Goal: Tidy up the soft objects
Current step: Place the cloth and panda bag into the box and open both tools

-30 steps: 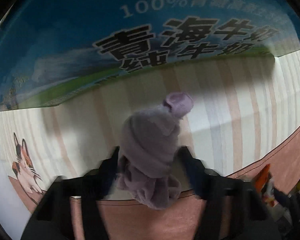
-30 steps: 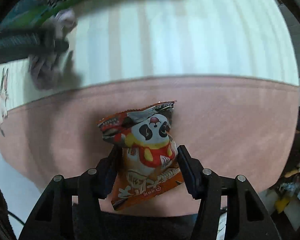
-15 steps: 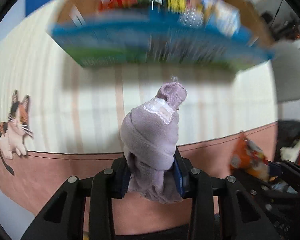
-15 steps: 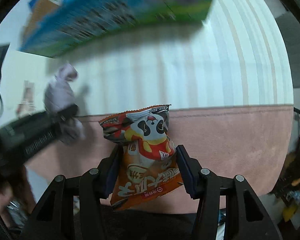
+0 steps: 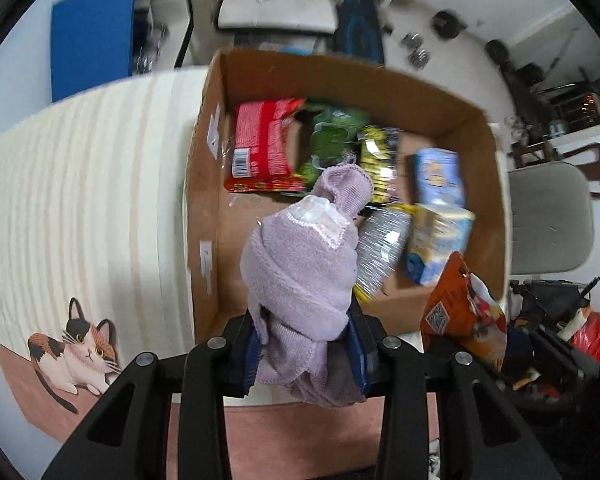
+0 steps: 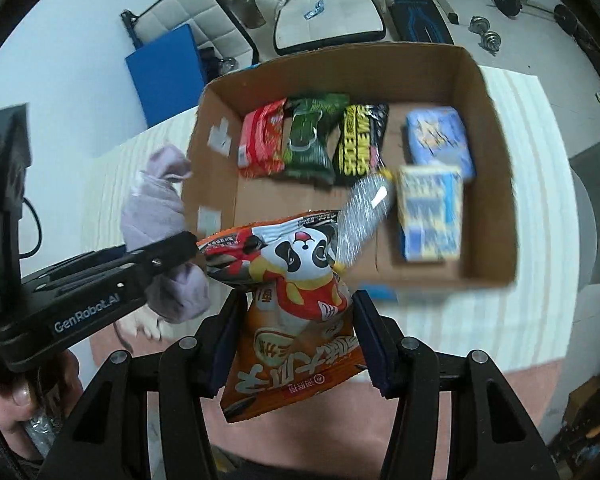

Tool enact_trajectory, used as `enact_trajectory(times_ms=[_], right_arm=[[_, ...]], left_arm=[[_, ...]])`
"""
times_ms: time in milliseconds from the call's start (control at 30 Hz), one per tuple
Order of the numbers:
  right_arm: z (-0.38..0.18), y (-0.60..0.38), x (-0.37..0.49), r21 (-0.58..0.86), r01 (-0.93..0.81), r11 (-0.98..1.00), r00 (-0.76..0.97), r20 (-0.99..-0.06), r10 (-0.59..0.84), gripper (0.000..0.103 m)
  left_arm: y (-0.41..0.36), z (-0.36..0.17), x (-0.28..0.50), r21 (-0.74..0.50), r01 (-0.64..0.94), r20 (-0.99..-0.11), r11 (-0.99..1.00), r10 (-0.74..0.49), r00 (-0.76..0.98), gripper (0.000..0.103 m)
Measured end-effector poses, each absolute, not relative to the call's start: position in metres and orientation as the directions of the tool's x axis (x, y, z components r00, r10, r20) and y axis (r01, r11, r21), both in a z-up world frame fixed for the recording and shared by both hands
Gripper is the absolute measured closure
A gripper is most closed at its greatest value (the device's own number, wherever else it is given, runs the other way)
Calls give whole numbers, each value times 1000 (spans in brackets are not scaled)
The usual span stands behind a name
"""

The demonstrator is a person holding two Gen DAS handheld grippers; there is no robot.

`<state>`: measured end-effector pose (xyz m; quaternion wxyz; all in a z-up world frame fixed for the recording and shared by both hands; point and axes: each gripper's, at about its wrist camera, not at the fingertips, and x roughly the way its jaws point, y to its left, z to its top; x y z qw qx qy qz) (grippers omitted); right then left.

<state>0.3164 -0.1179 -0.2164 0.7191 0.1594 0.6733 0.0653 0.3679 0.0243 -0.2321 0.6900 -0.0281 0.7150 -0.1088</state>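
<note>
My left gripper (image 5: 306,344) is shut on a rolled lilac sock (image 5: 300,272) and holds it above the near edge of an open cardboard box (image 5: 204,184). My right gripper (image 6: 294,336) is shut on an orange panda snack bag (image 6: 296,304), held above the box's near rim (image 6: 440,278). The sock (image 6: 152,208) and the left gripper (image 6: 168,254) show at the left of the right wrist view. The snack bag (image 5: 460,308) shows at the right of the left wrist view.
The box holds red (image 6: 260,140), green (image 6: 310,136) and yellow-black (image 6: 360,144) snack packs, two blue packs (image 6: 430,212) and a silvery pack (image 6: 360,216). It stands on a striped cloth (image 5: 80,184) with a cat picture (image 5: 76,348). A grey chair (image 5: 548,216) is to the right.
Both grippers have risen from table level, where the box's printed side filled the view, to above the box. Its inside now shows. Both still hold their items.
</note>
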Motion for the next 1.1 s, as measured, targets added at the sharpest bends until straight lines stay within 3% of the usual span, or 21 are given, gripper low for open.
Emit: enact_trajectory(times_ms=[233, 500, 567, 600, 633, 700, 1100], right_arm=[[-277, -101, 360, 309, 167, 936, 5, -950, 312, 46], [-310, -95, 374, 302, 198, 933, -20, -950, 311, 46], [-312, -94, 377, 287, 197, 938, -32, -954, 298, 44], [-313, -94, 380, 275, 191, 942, -39, -957, 287, 37], [-313, -93, 381, 272, 189, 944, -39, -958, 284, 21], [-309, -94, 384, 263, 188, 946, -25, -962, 273, 11], [-283, -111, 373, 153, 161, 975, -10, -988, 156, 11]], left_arm=[[32, -295, 399, -162, 83, -974, 983, -146, -176, 70], [37, -324, 409, -159, 102, -958, 982, -129, -258, 67], [40, -324, 410, -173, 86, -957, 981, -146, -252, 65], [42, -323, 411, -182, 73, -955, 981, -158, -249, 64], [44, -323, 412, -189, 59, -953, 980, -169, -252, 60], [47, -320, 414, -190, 54, -954, 980, -171, -245, 53], [35, -279, 393, -120, 131, -990, 984, -108, -96, 41]])
